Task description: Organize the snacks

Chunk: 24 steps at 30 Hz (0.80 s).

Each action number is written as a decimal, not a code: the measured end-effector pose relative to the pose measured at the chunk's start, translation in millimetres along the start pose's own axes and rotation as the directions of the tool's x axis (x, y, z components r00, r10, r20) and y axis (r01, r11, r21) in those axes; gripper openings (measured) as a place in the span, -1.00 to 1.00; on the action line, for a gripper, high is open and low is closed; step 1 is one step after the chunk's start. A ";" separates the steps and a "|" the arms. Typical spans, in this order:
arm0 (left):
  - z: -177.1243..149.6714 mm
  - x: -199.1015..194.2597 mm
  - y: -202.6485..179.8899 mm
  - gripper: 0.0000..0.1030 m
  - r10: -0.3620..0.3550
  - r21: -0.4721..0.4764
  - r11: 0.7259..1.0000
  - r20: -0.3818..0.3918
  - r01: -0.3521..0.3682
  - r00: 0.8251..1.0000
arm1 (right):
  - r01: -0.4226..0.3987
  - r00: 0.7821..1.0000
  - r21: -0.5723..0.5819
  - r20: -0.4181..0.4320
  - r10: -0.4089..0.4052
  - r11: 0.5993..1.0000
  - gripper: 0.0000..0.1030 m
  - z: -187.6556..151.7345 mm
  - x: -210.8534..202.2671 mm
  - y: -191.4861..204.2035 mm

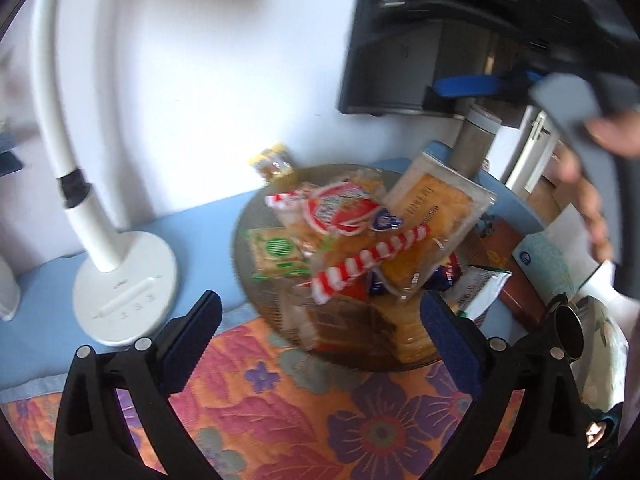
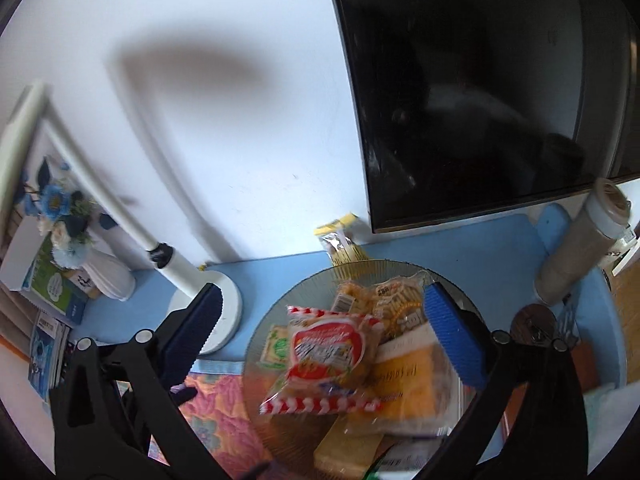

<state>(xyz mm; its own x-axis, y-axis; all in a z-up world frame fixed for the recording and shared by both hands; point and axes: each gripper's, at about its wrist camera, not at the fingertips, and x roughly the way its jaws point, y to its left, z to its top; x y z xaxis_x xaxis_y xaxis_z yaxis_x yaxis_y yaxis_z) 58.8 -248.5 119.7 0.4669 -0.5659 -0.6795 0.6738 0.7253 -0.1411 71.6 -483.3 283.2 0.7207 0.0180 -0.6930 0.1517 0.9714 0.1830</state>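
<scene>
So both hand-held grippers, left (image 1: 320, 320) and right (image 2: 320, 312), hang wide open with nothing in them. The snacks (image 2: 332, 352) are heaped on the glass plate (image 2: 260, 340), desk lamp (image 2: 224, 304) at 9 o'clock, probably already gathered there.

My left tool (image 1: 320, 312) has black plastic arms, round silver screws at the joints and dark blue ridged pads. My right tool (image 2: 328, 312) matches it, though its right pad looks brighter blue.
</scene>
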 end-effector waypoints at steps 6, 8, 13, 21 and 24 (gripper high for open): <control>-2.3 -21.6 39.4 0.90 0.053 -0.082 0.995 -0.001 -0.053 0.999 | 0.014 1.000 -0.019 -0.019 -0.014 1.000 0.94 -8.0 -16.1 22.7; -4.5 -27.7 49.5 0.90 0.056 -0.099 0.994 0.002 -0.055 0.998 | 0.019 0.999 -0.018 -0.032 -0.019 1.000 0.94 -14.5 -14.2 25.0; -4.4 -21.9 52.1 0.90 0.093 -0.066 0.994 0.000 -0.093 0.996 | 0.062 0.998 0.030 0.031 -0.063 0.998 0.94 -82.6 -24.9 31.8; -20.1 -4.2 55.8 0.90 0.179 -0.059 0.982 0.000 -0.179 0.984 | 0.250 0.955 0.059 0.151 -0.256 0.967 0.94 -179.8 -31.4 40.1; -31.3 6.0 55.8 0.90 0.206 -0.066 0.977 0.005 -0.205 0.979 | 0.314 0.933 0.089 0.157 -0.324 0.945 0.94 -198.7 -19.3 30.9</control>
<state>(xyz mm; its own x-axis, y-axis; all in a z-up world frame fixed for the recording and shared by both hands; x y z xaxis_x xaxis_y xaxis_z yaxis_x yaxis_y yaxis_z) 81.3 -199.2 85.2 0.5983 -0.4067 -0.6904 0.5246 0.8501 -0.0461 -72.0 -406.6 163.7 0.7292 -0.3352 -0.5966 0.4294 0.9029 0.0176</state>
